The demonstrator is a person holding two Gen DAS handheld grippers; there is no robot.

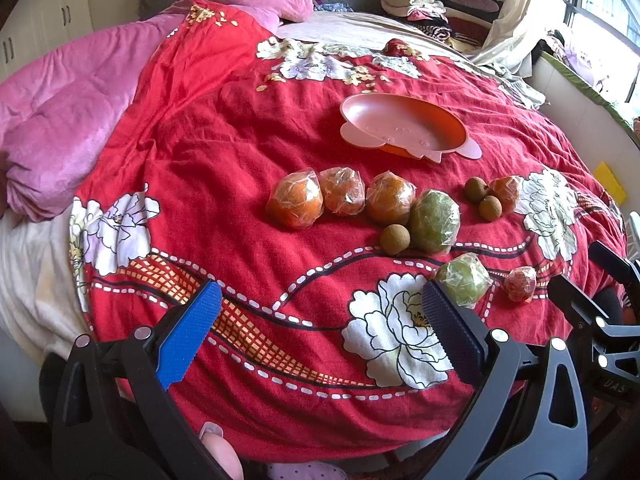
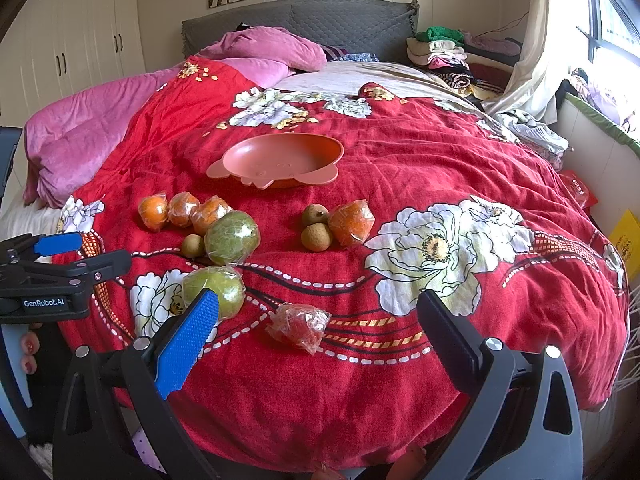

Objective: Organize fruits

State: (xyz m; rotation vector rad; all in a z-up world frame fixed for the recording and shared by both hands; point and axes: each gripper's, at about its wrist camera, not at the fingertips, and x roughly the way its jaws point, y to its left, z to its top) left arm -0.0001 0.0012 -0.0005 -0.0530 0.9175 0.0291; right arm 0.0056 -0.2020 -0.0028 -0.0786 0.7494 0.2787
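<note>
Fruits lie on a red floral bedspread. Three plastic-wrapped oranges sit in a row, with a wrapped green fruit and a brown longan beside them. Two longans and another wrapped orange lie to the right. A second wrapped green fruit and a small wrapped red fruit lie nearest. An empty pink bowl sits behind the fruits. My left gripper is open and empty near the bed's front. My right gripper is open around the red fruit's position, above the bed.
A pink quilt is bunched at the left. Folded clothes are stacked by the grey headboard. White wardrobes stand at the left and a window at the right. The left gripper shows in the right wrist view.
</note>
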